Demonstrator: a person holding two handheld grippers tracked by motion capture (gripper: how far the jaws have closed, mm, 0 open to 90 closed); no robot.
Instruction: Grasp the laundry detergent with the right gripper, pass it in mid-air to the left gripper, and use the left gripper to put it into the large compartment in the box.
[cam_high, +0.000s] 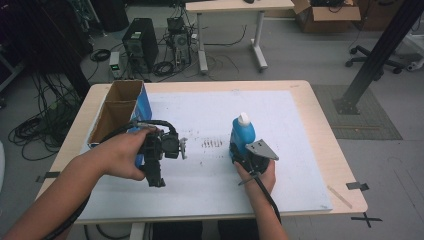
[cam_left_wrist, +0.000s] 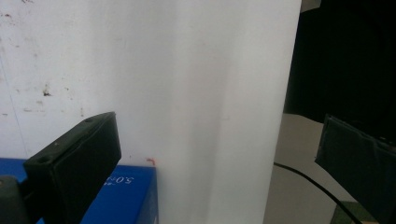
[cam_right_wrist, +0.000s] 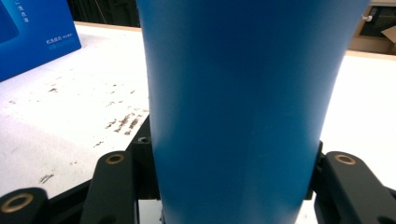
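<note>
A blue bottle (cam_high: 243, 134) with a white cap stands upright on the white sheet, right of the table's middle. My right gripper (cam_high: 243, 153) is shut on its lower body from the near side. In the right gripper view, the bottle (cam_right_wrist: 238, 107) sits between the two black jaws of that gripper (cam_right_wrist: 233, 191), which press on its sides. My left gripper (cam_high: 172, 155) is held on its side above the sheet, just right of the blue box (cam_high: 142, 107). The left gripper (cam_left_wrist: 224, 168) has its jaws wide apart, nothing between them.
An open cardboard box (cam_high: 119, 112) with blue sides stands at the table's left; its blue face (cam_left_wrist: 121, 196) lies close below the left gripper. Scuff marks (cam_high: 212, 143) dot the white sheet (cam_high: 280, 110). Beyond the table, a computer tower (cam_high: 140, 42), cables and another table.
</note>
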